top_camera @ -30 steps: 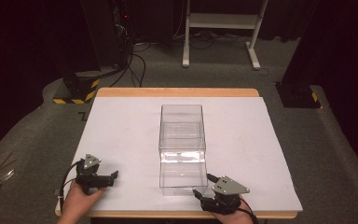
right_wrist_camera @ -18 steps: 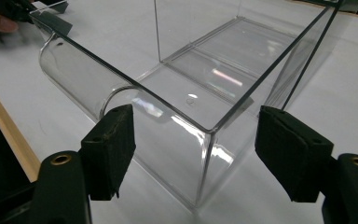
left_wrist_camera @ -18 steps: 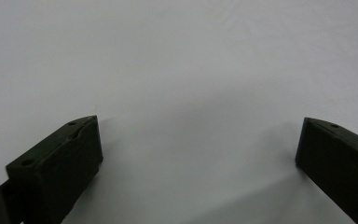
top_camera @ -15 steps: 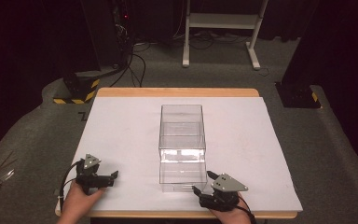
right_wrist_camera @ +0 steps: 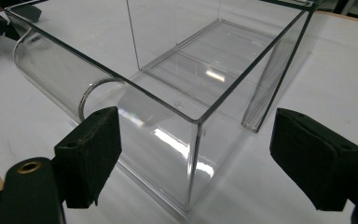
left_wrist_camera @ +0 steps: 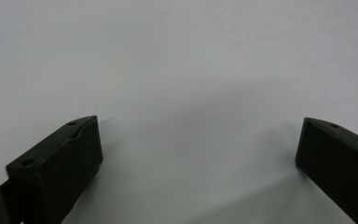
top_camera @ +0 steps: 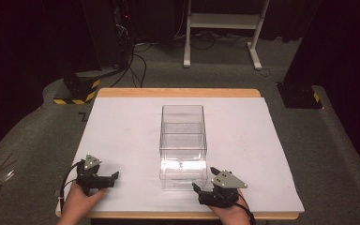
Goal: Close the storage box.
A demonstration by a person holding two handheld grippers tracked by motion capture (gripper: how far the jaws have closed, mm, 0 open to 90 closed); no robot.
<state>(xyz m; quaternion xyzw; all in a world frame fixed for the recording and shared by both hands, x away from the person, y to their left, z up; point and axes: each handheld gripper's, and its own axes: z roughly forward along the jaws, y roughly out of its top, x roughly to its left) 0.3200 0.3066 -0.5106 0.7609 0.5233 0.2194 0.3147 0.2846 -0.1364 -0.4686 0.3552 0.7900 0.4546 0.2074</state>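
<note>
One clear, open-topped rectangular plastic box [top_camera: 183, 145] stands on one wooden table [top_camera: 178, 93] covered by a single white sheet [top_camera: 122, 136], and two black tongs work at the near edge, one in each hand. The left tongs [top_camera: 114, 176] rest low on the sheet near the table's front left corner, well apart from the box; in the left gripper view [left_wrist_camera: 198, 154] their jaws stand wide apart with only bare white sheet between them. A broad strip of free sheet lies between these tongs and the box, and more open sheet runs along the box's left side up to the far wooden edge. The box sits in the middle of the table, its long sides running away from the person, its near end close to the front edge. Its walls are see-through with thin bright edges, a rounded clear lip curves along the near end [right_wrist_camera: 51, 74], and glare marks the floor inside. The right tongs [top_camera: 196, 189] sit just beside the box's near right corner; their jaws have just been opening and now stand wide, with that corner [right_wrist_camera: 196, 140] between them and not pressed by the pads. Free sheet spreads to the right of the box as far as the table's right edge.
</note>
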